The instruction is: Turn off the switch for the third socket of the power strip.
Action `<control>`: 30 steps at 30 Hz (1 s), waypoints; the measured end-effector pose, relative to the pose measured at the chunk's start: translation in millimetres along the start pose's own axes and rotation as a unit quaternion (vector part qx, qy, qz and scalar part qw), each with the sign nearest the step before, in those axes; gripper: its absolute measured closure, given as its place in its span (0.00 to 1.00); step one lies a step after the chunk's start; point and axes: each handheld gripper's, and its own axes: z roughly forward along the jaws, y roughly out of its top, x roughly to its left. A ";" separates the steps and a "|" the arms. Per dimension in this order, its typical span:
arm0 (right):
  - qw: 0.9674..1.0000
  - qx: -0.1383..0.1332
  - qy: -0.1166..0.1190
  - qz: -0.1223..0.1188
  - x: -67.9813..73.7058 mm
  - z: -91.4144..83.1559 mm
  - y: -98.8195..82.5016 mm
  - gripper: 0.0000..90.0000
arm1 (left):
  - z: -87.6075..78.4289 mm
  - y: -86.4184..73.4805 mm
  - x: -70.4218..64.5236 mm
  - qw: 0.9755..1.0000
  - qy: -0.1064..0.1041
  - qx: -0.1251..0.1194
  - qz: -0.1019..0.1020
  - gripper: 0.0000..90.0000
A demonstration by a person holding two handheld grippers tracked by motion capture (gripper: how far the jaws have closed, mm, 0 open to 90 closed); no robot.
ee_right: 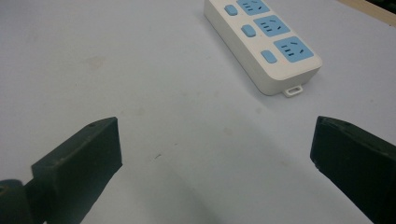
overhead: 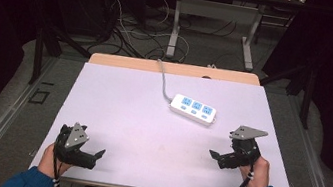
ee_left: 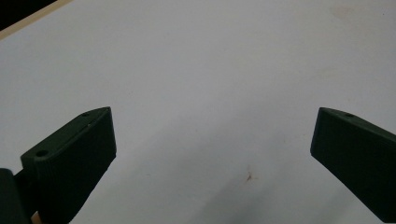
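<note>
Left gripper: I see my left gripper [overhead: 100,156] low at the near left of the table, held in a hand that comes in from the bottom edge. In its own view [ee_left: 212,140] the two black jaws stand wide apart with nothing between them, just bare surface.

Right gripper: my right gripper [overhead: 213,157] sits at the near right, tips pointing left across the table. In its own view [ee_right: 215,144] the jaws are spread wide and hold nothing.

Power strip: the white power strip [overhead: 193,109] lies flat toward the far middle-right of the table, well apart from the left gripper and nearer the right one. It has three blue sockets in a row, each with a blue button beside it. In the right gripper view the power strip [ee_right: 261,44] lies ahead and to the upper right of the jaws, not touching either, with a small white tab at its near end.

Cord: a grey cord [overhead: 162,79] runs from the strip's left end toward the far edge of the table.

Table: the table [overhead: 117,106] has a pale lilac top, and a wooden strip shows along its far edge.

Hands: I see blue sleeves behind both hands at the bottom of the high view.
</note>
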 end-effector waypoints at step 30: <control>1.000 0.002 0.005 0.007 -22.6 24.4 28.7 0.02 | 0.9 -0.1 -0.2 1.000 -0.006 -0.001 -0.003 0.00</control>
